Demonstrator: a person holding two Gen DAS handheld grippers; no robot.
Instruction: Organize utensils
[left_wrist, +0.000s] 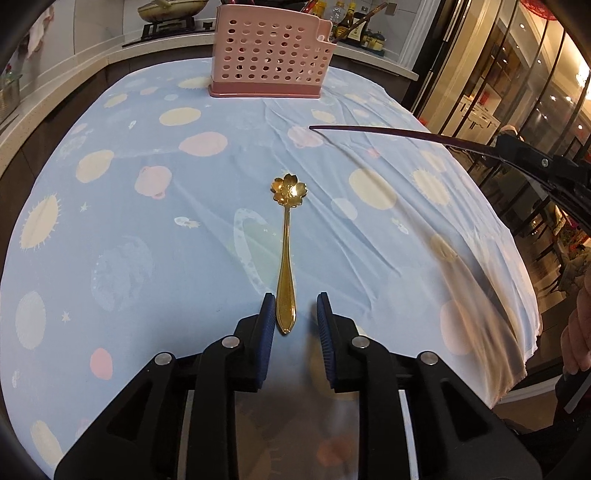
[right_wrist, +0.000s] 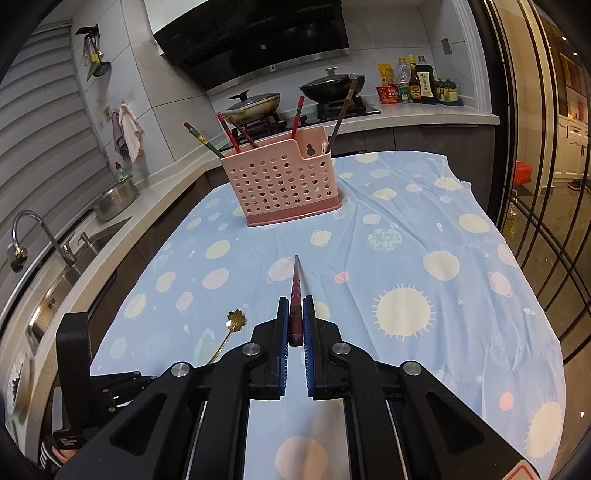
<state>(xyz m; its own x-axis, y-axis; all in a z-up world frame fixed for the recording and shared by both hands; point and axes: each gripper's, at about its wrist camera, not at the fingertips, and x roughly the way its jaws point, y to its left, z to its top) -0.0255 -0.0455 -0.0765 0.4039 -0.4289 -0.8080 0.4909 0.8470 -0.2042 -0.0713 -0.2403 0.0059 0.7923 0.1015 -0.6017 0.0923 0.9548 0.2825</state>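
Right wrist: stove (right_wrist: 332, 107) behind holder (right_wrist: 288, 181)

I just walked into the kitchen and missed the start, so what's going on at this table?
A person is sorting utensils with two handheld grippers. The right gripper is shut on a dark red chopstick, held above the tablecloth. The left gripper is open around the handle of a gold flower spoon lying on the cloth. The pink holder already has several chopsticks in it.

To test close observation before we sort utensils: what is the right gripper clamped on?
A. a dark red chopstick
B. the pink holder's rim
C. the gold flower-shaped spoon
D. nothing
A: the right gripper pinches a dark red chopstick, while the gold flower spoon lies on the tablecloth.
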